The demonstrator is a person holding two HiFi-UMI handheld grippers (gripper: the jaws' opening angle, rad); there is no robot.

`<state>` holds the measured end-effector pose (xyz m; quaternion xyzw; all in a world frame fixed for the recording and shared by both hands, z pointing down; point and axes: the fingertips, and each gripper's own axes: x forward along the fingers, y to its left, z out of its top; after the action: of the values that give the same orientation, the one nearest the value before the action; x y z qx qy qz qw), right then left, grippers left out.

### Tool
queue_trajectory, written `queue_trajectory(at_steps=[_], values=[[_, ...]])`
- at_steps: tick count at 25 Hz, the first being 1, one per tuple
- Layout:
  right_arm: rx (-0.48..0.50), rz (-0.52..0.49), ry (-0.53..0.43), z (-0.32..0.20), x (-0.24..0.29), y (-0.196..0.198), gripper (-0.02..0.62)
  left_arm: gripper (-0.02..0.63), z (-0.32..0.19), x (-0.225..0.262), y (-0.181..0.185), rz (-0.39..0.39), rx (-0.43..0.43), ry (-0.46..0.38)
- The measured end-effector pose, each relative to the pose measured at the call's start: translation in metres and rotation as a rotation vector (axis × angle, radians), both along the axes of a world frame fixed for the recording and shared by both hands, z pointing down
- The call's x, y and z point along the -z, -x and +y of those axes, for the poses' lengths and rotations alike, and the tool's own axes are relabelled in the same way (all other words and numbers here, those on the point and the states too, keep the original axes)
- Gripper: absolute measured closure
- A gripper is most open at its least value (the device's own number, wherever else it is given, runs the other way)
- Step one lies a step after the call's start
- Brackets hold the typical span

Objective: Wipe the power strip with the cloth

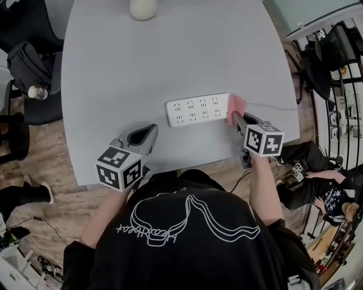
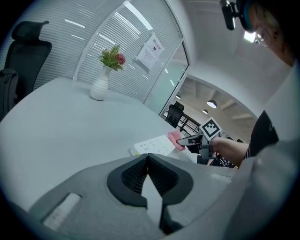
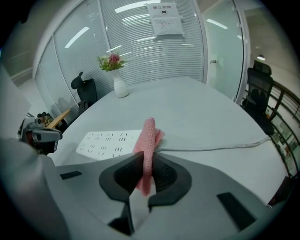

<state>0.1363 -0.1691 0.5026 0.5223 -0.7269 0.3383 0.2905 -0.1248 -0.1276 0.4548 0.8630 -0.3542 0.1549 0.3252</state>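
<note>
A white power strip (image 1: 197,109) lies flat on the grey table (image 1: 170,51), its cord (image 1: 272,106) running off to the right. My right gripper (image 1: 236,118) is shut on a pink cloth (image 1: 236,105) that hangs at the strip's right end. In the right gripper view the cloth (image 3: 147,143) stands folded between the jaws, with the power strip (image 3: 108,142) just left of it. My left gripper (image 1: 148,136) sits shut and empty near the table's front edge, below the strip's left end. The left gripper view shows the power strip (image 2: 153,146) and cloth (image 2: 176,138) ahead.
A white vase (image 1: 143,8) with flowers (image 2: 111,57) stands at the table's far side. Black office chairs (image 1: 28,73) stand left of the table. A railing (image 1: 334,68) and bags are on the right. A seated person (image 1: 317,175) is at the lower right.
</note>
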Motion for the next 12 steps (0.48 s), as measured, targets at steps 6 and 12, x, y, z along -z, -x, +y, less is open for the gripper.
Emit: queue_trajectory(at_steps=[6, 12], values=[[0.033, 0.017, -0.068, 0.0, 0.002, -0.001, 0.56, 0.595, 0.011, 0.015, -0.005, 0.052, 0.0, 0.0], [0.079, -0.129, -0.261, 0.004, 0.057, 0.02, 0.565, 0.595, 0.026, 0.04, -0.012, 0.044, -0.011, -0.06]])
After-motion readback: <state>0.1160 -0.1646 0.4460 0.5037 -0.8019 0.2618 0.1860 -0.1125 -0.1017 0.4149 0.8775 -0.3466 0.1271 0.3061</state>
